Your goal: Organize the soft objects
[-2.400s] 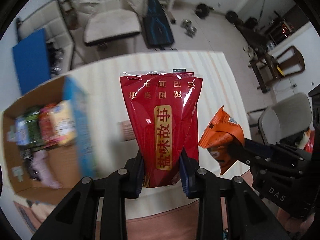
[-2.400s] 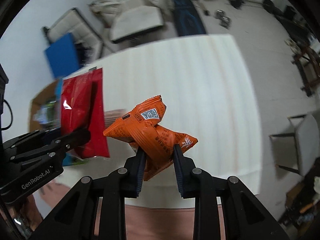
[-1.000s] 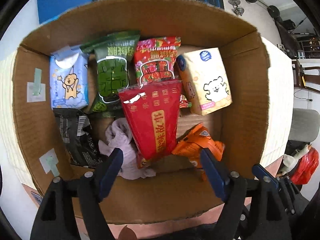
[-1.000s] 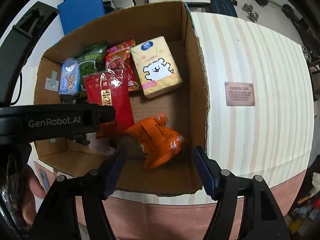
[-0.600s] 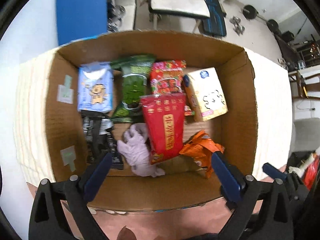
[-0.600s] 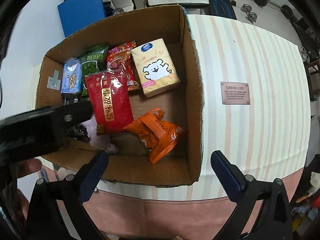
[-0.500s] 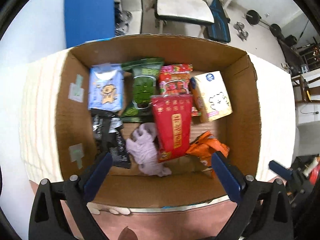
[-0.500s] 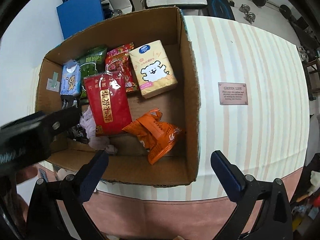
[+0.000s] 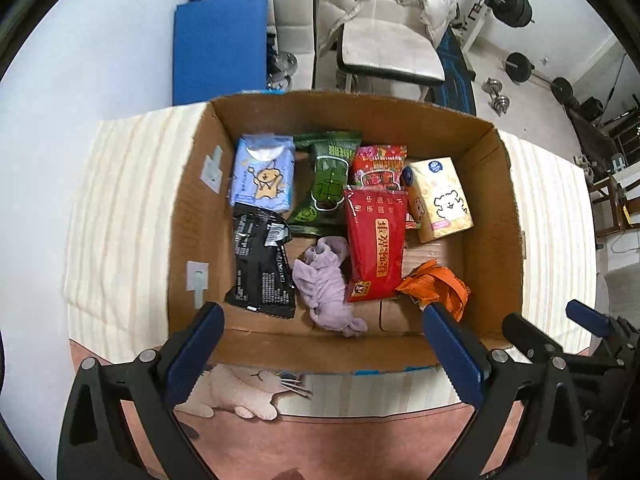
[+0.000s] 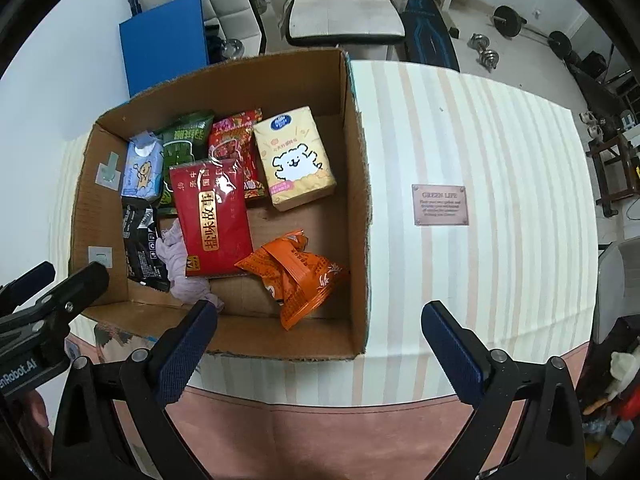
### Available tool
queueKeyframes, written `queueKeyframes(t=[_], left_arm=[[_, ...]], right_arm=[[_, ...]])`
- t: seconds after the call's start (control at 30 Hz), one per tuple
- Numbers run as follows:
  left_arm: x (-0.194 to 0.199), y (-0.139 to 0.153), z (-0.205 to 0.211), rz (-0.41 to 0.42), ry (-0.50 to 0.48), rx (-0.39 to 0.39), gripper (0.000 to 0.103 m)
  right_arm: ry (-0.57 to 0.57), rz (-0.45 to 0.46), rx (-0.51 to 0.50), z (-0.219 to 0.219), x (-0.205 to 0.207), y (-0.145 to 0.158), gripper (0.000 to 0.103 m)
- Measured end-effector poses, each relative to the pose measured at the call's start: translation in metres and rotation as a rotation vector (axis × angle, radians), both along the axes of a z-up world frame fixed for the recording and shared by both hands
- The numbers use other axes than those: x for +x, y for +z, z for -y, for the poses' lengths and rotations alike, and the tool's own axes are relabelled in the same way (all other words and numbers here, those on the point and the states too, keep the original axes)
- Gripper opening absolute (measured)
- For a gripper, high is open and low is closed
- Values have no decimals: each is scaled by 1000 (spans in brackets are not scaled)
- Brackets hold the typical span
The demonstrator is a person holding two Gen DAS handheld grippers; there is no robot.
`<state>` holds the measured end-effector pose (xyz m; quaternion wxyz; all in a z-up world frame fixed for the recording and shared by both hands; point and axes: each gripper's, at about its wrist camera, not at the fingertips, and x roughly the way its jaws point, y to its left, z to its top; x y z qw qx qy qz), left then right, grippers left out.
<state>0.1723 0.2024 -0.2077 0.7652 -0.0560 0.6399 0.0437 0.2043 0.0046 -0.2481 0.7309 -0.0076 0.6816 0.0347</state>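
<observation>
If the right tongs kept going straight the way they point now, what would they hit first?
Most likely the cardboard box: its right wall and the orange snack packet lie near mid-view, between the open right tongs. Depth is unclear, so wall or packet could come first.

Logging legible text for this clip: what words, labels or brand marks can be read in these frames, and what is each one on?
"GREEN LIFE": heading of the brown plaque on the striped table; smaller lines beneath too small to read.
"盐味故事": gold label on the red packet in the cardboard box.
"nRobot.AI": partly cut off, on the left gripper body in the right wrist view.
Print on the other packets: too small or blurred.
</observation>
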Motion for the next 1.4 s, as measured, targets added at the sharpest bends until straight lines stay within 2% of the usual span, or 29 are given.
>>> queueKeyframes(t=[0.17,0.33,0.77,1.13,1.4], left_arm=[[-18,36,6,79,9,9,102],[-41,78,16,167,0,39,102],[-110,171,38,331,-24,39,102],[-150,205,54,356,-21,10,102],[-176,223,63,395,-25,40,102]], right_arm=[[9,52,2,5,-11,28,103],[17,122,15,11,-31,71,103],[35,284,41,37,-102,180,103],[39,378,43,56,-159,242,103],[70,418,44,59,-196,269,103]])
